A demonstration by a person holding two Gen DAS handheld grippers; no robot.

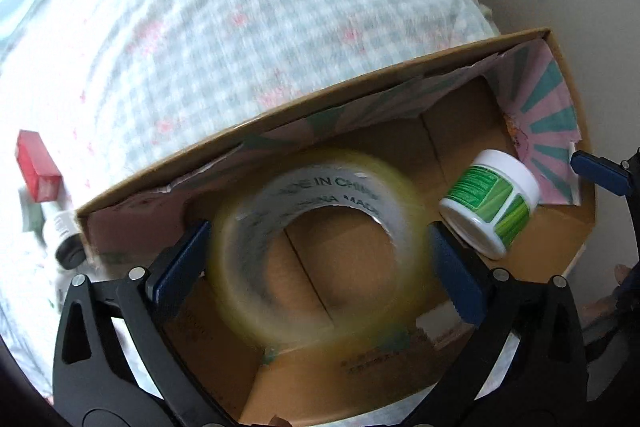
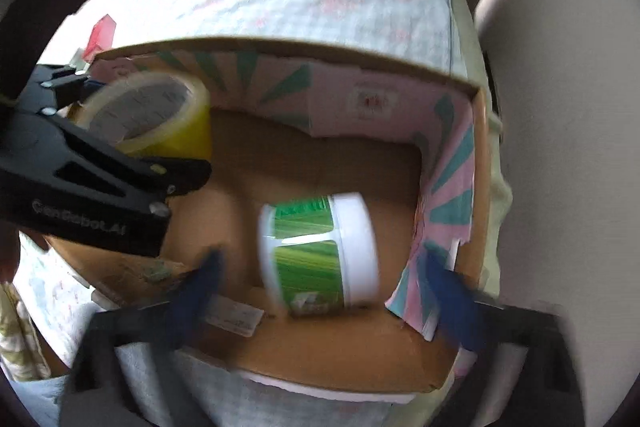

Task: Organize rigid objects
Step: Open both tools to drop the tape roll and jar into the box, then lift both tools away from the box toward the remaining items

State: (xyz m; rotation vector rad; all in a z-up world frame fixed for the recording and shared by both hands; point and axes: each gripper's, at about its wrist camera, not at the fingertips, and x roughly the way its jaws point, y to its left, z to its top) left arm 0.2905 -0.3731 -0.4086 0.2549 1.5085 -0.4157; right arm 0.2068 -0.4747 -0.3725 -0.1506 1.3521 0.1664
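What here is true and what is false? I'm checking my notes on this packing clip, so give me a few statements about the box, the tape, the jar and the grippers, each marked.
1. The tape roll is over the inside of the cardboard box. True.
2. The white jar with the green label stands upright on the bed. False: it lies on its side inside the box.
3. The left gripper is clamped tight on the tape roll. False: its jaws stand wide, clear of the blurred roll.
4. A red box lies outside the cardboard box. True.
5. The right gripper holds the jar. False: its jaws are open on either side of it.
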